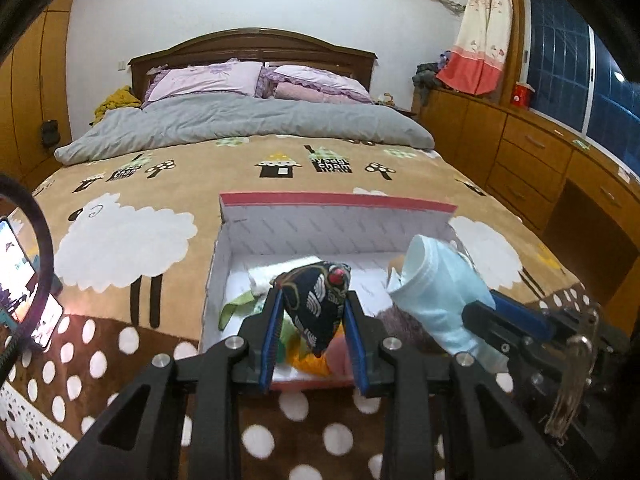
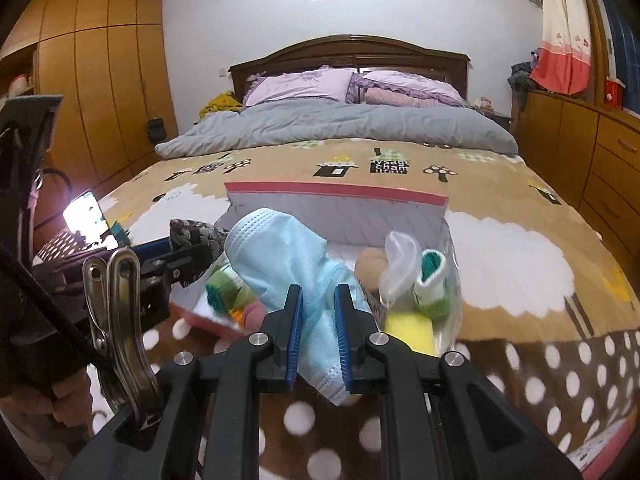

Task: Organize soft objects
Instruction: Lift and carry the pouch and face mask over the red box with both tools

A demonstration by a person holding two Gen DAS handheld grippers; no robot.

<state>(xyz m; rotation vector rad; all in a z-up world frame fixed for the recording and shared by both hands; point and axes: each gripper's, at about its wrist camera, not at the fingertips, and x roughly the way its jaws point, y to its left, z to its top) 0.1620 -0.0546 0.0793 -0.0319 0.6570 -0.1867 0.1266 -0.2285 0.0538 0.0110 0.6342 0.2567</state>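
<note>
Left gripper point(image 1: 312, 312) level above the near edge of the box point(image 1: 336, 204), fingers clamped on a dark patterned pouch point(image 1: 320, 304) (red bead on top). Right gripper point(image 2: 318, 324) beside it, pinching a light blue face mask point(image 2: 288, 264) over the box's right half. Box sits on the sheep-print blanket point(image 1: 120, 240), lid propped open; socks point(image 2: 432, 284) and a yellow sponge point(image 2: 410, 330) inside. Lit phone point(image 2: 86, 216) far left.
</note>
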